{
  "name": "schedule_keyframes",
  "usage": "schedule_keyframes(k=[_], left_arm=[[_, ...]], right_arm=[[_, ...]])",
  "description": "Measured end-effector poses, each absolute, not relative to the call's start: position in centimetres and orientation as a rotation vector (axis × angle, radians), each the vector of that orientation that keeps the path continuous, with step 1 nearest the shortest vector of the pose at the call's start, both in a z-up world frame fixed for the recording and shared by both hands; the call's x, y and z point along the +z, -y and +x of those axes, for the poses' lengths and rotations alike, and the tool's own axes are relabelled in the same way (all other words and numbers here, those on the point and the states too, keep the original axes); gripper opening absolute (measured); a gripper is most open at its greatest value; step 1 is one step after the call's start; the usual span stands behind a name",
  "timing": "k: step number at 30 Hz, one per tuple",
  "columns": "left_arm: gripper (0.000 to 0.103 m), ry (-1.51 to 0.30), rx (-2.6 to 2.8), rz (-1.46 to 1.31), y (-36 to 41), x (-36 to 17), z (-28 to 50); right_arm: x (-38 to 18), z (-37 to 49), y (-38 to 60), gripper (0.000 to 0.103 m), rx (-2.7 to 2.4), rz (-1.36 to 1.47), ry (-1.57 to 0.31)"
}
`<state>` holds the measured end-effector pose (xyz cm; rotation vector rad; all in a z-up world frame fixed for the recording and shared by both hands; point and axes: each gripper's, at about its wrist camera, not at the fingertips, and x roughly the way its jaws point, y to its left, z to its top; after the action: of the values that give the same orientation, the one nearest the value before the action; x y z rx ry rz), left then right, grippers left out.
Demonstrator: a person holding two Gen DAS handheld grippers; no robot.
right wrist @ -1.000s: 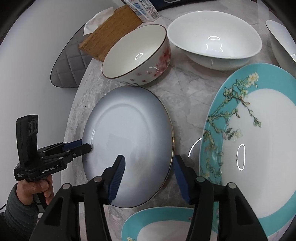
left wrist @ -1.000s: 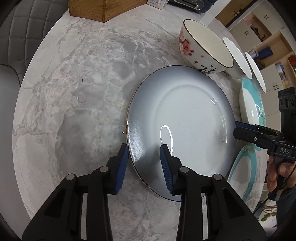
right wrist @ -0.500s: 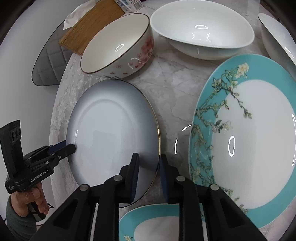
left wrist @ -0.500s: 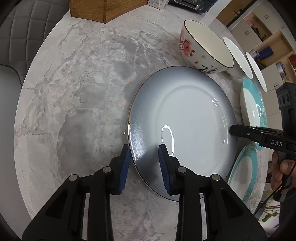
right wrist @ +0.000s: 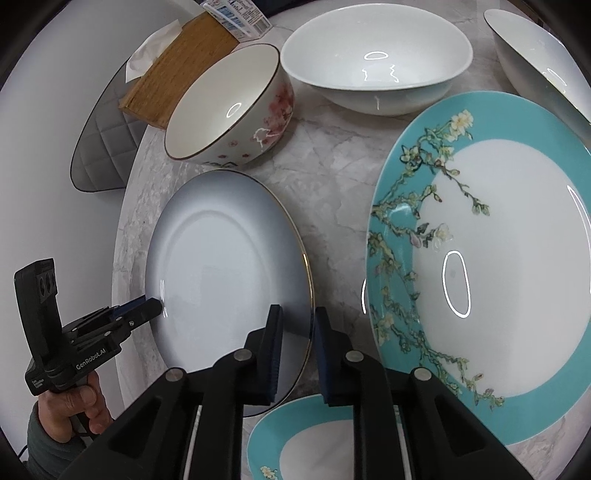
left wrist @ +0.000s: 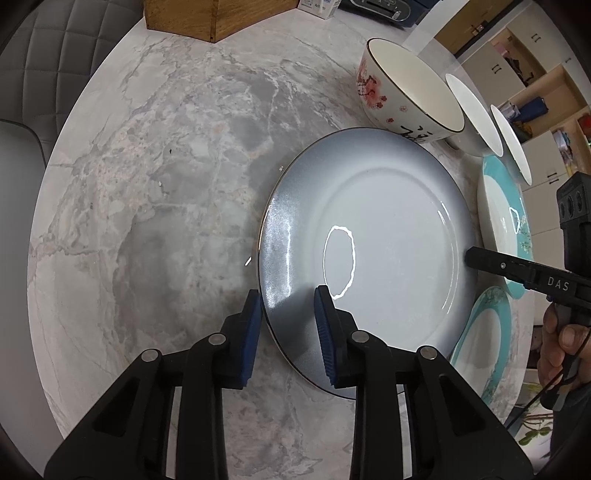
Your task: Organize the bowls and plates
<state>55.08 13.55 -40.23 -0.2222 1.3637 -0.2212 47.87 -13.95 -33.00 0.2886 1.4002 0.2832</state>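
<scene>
A grey-blue plate (left wrist: 388, 236) with a thin gold rim lies on the marble table; it also shows in the right wrist view (right wrist: 221, 280). My left gripper (left wrist: 288, 325) is shut on its near rim, one pad over and one pad outside the edge. My right gripper (right wrist: 297, 350) is shut on the opposite rim. A large teal floral plate (right wrist: 480, 258) lies to the right, a smaller teal plate (right wrist: 303, 439) below my right gripper. A cherry-blossom bowl (right wrist: 229, 110) and two white bowls (right wrist: 376, 59) stand behind.
A wooden tissue box (left wrist: 218, 14) stands at the table's far edge. A grey quilted chair (left wrist: 44, 66) is beyond the table's left edge. Bare marble (left wrist: 166, 184) lies left of the grey plate. Shelves (left wrist: 535, 74) are at the far right.
Both grippers have closed onto the grey plate's rim from open. The right gripper closed most, and the plate sits slightly shifted in its view.
</scene>
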Motion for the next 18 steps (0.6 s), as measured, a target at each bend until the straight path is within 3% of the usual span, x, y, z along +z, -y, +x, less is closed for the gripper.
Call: schedule_keyframes(k=[18], left_arm=[[0.024, -1.306, -0.203, -0.256, -16.0, -34.4, 50.0]], right_arm=[[-28.7, 44.6, 12.3, 0.018, 0.320, 0.316, -1.354]])
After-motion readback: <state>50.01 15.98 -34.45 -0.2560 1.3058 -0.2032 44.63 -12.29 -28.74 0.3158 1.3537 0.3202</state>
